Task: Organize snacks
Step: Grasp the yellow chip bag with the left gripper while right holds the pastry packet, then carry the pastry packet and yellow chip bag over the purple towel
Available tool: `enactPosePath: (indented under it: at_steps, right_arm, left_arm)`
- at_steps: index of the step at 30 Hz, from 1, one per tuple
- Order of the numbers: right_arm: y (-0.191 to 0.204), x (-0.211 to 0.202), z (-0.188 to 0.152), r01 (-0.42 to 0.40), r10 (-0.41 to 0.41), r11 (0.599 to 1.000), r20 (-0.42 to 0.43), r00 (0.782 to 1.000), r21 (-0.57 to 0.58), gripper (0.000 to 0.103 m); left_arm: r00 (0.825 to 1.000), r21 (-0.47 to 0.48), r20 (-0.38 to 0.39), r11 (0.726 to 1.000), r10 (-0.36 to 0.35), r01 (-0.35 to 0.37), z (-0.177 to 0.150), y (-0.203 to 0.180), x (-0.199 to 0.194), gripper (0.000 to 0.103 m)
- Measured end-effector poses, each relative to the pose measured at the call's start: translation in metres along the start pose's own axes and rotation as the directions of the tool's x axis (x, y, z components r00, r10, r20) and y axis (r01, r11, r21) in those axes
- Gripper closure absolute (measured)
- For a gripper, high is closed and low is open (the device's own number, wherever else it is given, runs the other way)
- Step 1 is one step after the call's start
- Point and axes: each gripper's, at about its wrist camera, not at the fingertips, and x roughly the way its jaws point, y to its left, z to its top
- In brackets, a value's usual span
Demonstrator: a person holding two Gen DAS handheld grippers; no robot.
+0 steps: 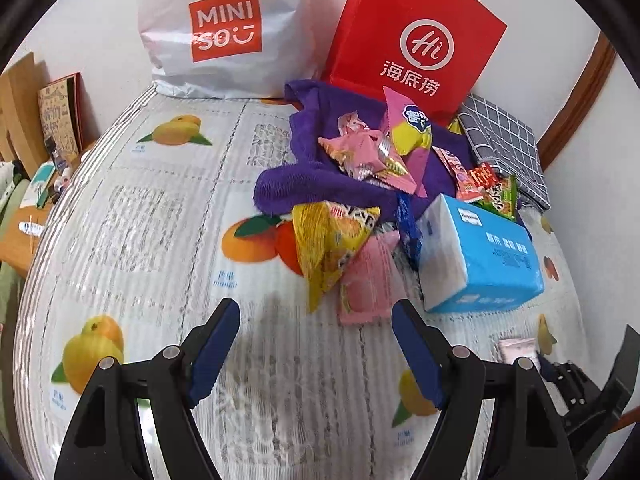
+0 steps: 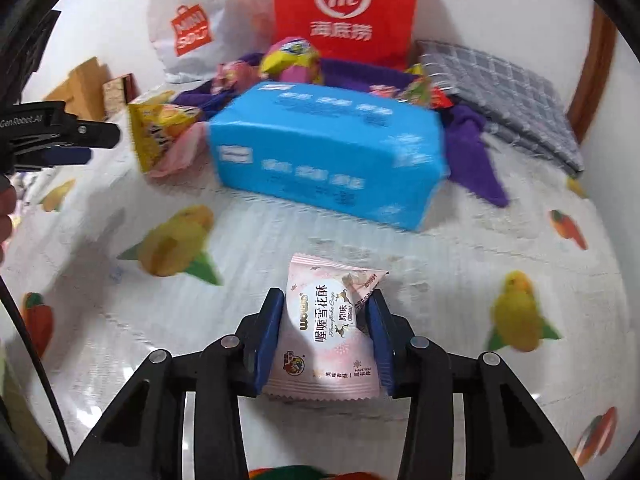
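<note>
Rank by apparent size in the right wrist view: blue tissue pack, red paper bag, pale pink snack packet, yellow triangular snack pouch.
1. Blue plastic-wrapped tissue pack
2. Red paper bag, cut off by the frame, so unsure against the pack
3. Pale pink snack packet, enlarged by nearness, between the right gripper pads
4. Yellow triangular snack pouch

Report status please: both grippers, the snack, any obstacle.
Left gripper open, empty. Right gripper closing around pink snowflake-crisp packet. Blue tissue pack lies ahead, in front of snack pile.

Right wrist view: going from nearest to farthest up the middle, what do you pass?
Right gripper → pink snowflake-crisp packet → blue tissue pack → purple cloth → red Haidilao bag.
</note>
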Motion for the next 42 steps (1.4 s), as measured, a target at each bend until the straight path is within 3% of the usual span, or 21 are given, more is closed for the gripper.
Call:
enactPosePath:
  at_steps: [6,14,16,18,20,32,37,42]
  right_arm:
    - [-0.035,0.01,0.001,0.053,-0.054,0.994,0.009,0.998,0.091,0.06]
    - [-0.055,0.021,0.007,0.02,-0.021,0.982,0.006,1.0,0.185,0.058]
    - [-0.056,0.022,0.009,0.018,-0.02,0.981,0.006,1.0,0.194,0.058]
    - [-0.057,0.022,0.007,0.013,-0.015,0.98,0.008,1.0,0.198,0.058]
    - [-0.058,0.022,0.007,0.005,-0.007,0.979,0.01,1.0,0.204,0.057]
    - [-0.057,0.022,0.008,0.014,-0.016,0.98,0.008,1.0,0.199,0.057]
    - [-0.057,0.022,0.008,0.014,-0.015,0.98,0.008,1.0,0.199,0.057]
    - [-0.057,0.022,0.008,0.015,-0.017,0.98,0.007,1.0,0.197,0.057]
  left_arm:
    - [0.997,0.053,-0.012,0.996,0.075,-0.074,0.016,-0.011,0.026,0.028]
    - [0.998,0.052,-0.015,0.997,0.063,-0.062,0.028,-0.019,0.057,0.032]
    - [0.999,0.039,-0.018,0.999,0.027,-0.026,0.03,-0.018,0.061,0.041]
    - [1.0,0.026,-0.02,1.0,-0.008,0.009,0.03,-0.017,0.059,0.058]
    - [1.0,0.038,-0.004,0.999,0.009,-0.009,0.029,-0.019,0.052,0.06]
    - [0.993,0.064,-0.02,0.991,-0.114,0.115,-0.026,-0.022,-0.002,0.062]
    - [0.995,0.134,-0.038,0.986,-0.095,0.1,-0.053,-0.041,0.0,0.062]
    - [0.996,0.119,-0.025,0.989,-0.085,0.088,-0.063,-0.038,0.013,0.062]
